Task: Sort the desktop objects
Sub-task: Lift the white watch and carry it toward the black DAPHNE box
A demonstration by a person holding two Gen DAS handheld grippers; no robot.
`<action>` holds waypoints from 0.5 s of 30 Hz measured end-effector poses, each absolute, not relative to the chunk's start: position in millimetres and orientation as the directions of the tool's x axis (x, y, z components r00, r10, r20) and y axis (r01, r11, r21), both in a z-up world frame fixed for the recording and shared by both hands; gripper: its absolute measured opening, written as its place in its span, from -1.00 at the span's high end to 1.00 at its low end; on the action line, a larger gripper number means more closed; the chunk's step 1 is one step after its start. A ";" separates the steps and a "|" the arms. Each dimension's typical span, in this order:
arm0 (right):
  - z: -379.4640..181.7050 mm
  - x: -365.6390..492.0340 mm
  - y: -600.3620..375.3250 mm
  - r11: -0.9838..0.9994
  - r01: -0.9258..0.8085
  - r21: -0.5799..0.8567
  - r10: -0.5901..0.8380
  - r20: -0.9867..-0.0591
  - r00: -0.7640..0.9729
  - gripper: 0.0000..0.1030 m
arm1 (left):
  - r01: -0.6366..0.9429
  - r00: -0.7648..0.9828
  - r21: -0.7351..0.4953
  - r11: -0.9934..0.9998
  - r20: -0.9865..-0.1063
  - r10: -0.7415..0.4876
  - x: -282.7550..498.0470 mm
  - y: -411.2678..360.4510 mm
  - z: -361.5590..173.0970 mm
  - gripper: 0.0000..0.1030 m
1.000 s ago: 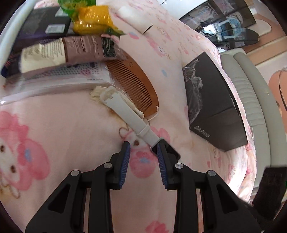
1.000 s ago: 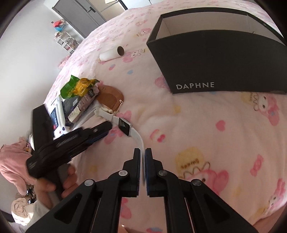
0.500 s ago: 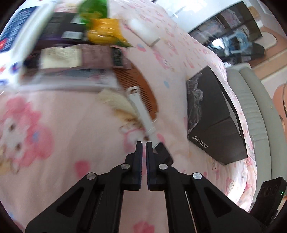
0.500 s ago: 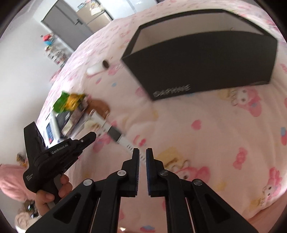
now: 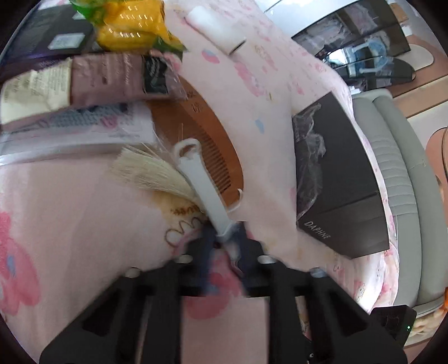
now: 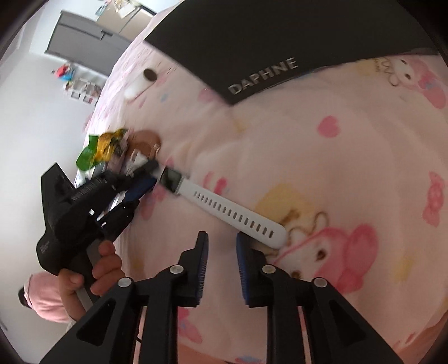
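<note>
Smartwatch (image 6: pixel 179 179), white-strapped, lying flat on the pink cartoon-print blanket (image 6: pixel 350 173) between the two tools. Left gripper (image 5: pixel 224 246) blurred in its own view, jaws set apart either side of the strap just by the watch body; cannot tell whether the pads are pressing it yet. From the right wrist view, that same left gripper (image 6: pixel 145 173) reaching in from the left with its tips at the dark square face. Right gripper (image 6: pixel 221 243) parted, holding nothing, its right pad just beside the free tip of the perforated strap (image 6: pixel 238 215).

Long axis running slantwise: buckle end up toward the clutter, perforated end down toward the right gripper. Left gripper nearer the body, right gripper nearer the tail. Probably a pickup at the body with the left tool, so the strap would hang and swing.

Looks: dark glossy square face, matte white bands, one with a row of slots, the other ending in a loop buckle (image 5: pixel 186 145).

Further out, buckle end lying over a wooden comb (image 5: pixel 212 145) and beside a pale bristle tuft (image 5: pixel 151 173). Beyond, a brown tube (image 5: pixel 112 78), a yellow-green packet (image 5: pixel 131 25), a white roll (image 5: pixel 215 25). Off to the right, the black DAPHNE box (image 5: pixel 336 179), likely the destination.
</note>
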State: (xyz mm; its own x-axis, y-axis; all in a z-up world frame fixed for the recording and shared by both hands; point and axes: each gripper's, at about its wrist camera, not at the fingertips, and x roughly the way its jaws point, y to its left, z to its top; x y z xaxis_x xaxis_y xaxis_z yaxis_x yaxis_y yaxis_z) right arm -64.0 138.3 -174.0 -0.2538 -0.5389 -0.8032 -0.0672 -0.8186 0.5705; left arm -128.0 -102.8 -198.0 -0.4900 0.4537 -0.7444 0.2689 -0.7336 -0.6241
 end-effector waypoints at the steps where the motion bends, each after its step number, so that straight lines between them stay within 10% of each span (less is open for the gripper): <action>1: -174.0 -64.1 139.5 -0.821 -0.068 0.567 -0.534 -0.805 -0.260 0.63 | 0.270 -0.499 -0.627 -0.731 -0.741 0.451 -123.6 -103.1 -194.9 0.86; 15: -173.9 -61.5 156.5 -0.761 -0.125 0.636 -0.578 -0.753 -0.315 0.23 | 0.341 -0.530 -0.638 -0.690 -0.737 0.419 -57.9 -117.5 -187.5 0.86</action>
